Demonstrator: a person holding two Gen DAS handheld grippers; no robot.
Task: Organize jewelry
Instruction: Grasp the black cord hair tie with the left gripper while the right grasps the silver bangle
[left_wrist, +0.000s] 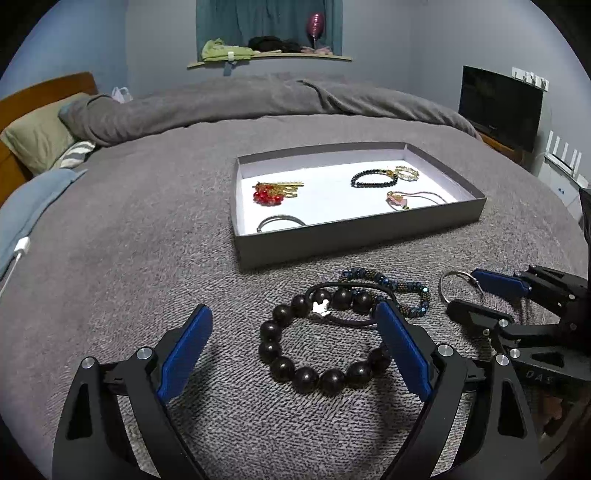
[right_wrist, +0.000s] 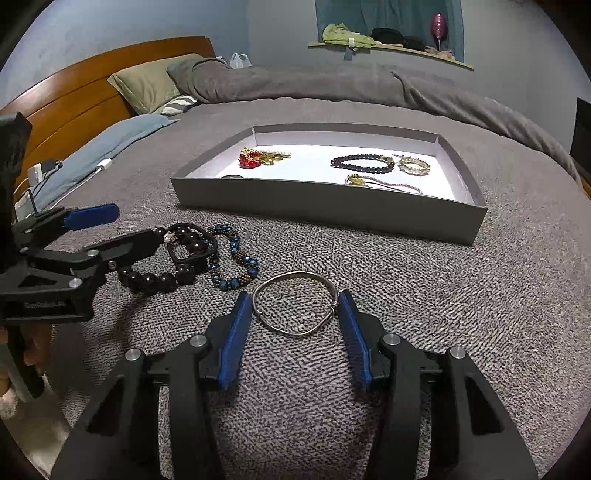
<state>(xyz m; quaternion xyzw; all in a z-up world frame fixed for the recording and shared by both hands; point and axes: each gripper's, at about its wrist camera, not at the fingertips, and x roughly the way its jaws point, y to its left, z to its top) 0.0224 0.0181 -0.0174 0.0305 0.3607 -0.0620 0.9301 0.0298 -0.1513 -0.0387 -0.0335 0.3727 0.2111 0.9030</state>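
A dark wooden bead bracelet (left_wrist: 295, 373) lies on the grey blanket between the fingers of my open left gripper (left_wrist: 295, 317). A black hair tie with a white charm (left_wrist: 320, 307) and a blue beaded bracelet (left_wrist: 413, 291) lie just beyond it. My right gripper (right_wrist: 295, 306) is open around a silver bangle (right_wrist: 295, 306) on the blanket, its pads close to both sides; the bangle also shows in the left wrist view (left_wrist: 460, 286). The grey tray (left_wrist: 351, 236) holds red-gold jewelry (left_wrist: 271, 192), a black bead bracelet (left_wrist: 373, 178), a gold bracelet (left_wrist: 406, 172), a pink cord piece (left_wrist: 410, 197) and a silver bangle (left_wrist: 282, 221).
The bed carries a bunched grey duvet (left_wrist: 258, 99) and pillows (left_wrist: 40, 136) at the far left. A white charger cable (left_wrist: 16, 258) lies at the left edge. A TV (left_wrist: 498, 103) stands at the right. A wooden headboard (right_wrist: 74, 92) is on the left.
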